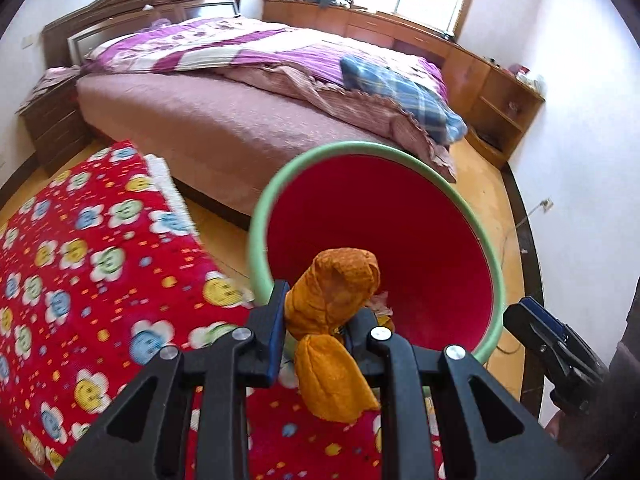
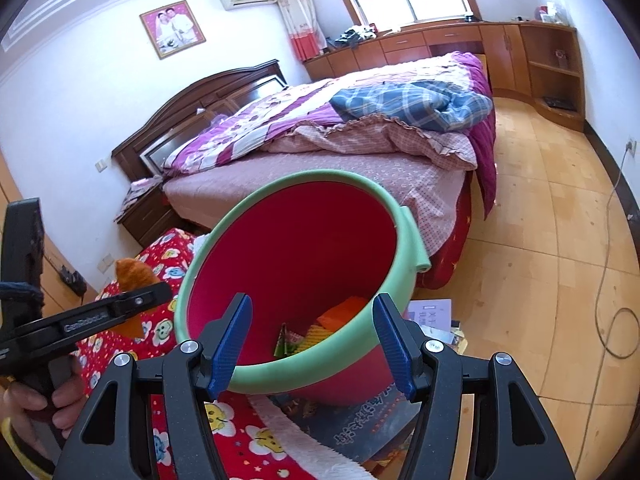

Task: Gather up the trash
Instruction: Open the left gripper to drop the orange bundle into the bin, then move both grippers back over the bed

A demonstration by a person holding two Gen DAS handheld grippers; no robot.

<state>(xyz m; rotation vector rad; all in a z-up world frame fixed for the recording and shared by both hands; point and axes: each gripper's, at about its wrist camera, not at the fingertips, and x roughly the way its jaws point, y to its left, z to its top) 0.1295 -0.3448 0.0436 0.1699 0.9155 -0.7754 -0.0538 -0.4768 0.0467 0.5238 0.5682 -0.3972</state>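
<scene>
Left wrist view: the left gripper [image 1: 316,320] is clamped on a crumpled orange wrapper [image 1: 336,312], held at the near rim of the red bucket [image 1: 400,216] with its green rim, above the red flowered blanket [image 1: 100,260]. Right wrist view: the right gripper [image 2: 316,344] stands apart, empty, its blue pads [image 2: 234,340] flanking the bucket's near rim; colourful scraps [image 2: 320,332] lie inside the bucket.

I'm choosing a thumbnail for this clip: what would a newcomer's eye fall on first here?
The red bin with a green rim, tilted toward the cameras at centre, some colourful trash already inside. Next, the crumpled orange wrapper pinched in the left gripper right at the bin's mouth, over the red flower-patterned blanket. The right gripper hangs open at the rim.
</scene>
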